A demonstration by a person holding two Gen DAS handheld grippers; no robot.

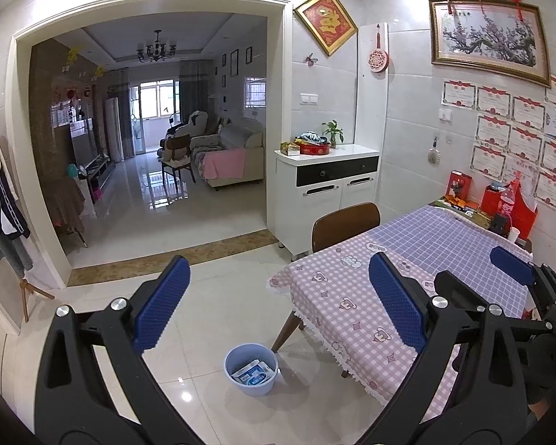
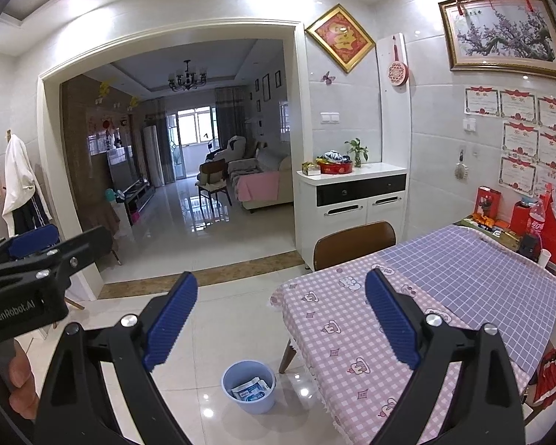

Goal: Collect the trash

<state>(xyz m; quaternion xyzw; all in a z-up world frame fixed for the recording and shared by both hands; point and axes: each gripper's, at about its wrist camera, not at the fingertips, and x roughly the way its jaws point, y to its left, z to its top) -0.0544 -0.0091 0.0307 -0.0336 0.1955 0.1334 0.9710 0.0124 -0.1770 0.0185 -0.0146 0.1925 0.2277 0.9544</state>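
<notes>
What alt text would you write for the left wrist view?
An open black gripper with blue padded fingers hovers above a round blue plastic bin holding white packets on a glossy tiled floor, beside a table with a pink checked cloth.

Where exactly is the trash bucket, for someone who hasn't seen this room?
Find the table with the pink-and-blue checked cloth. On the floor tiles beside its near corner leg stands a small blue bucket, the only round blue container there, with white-and-blue packets inside.
</notes>
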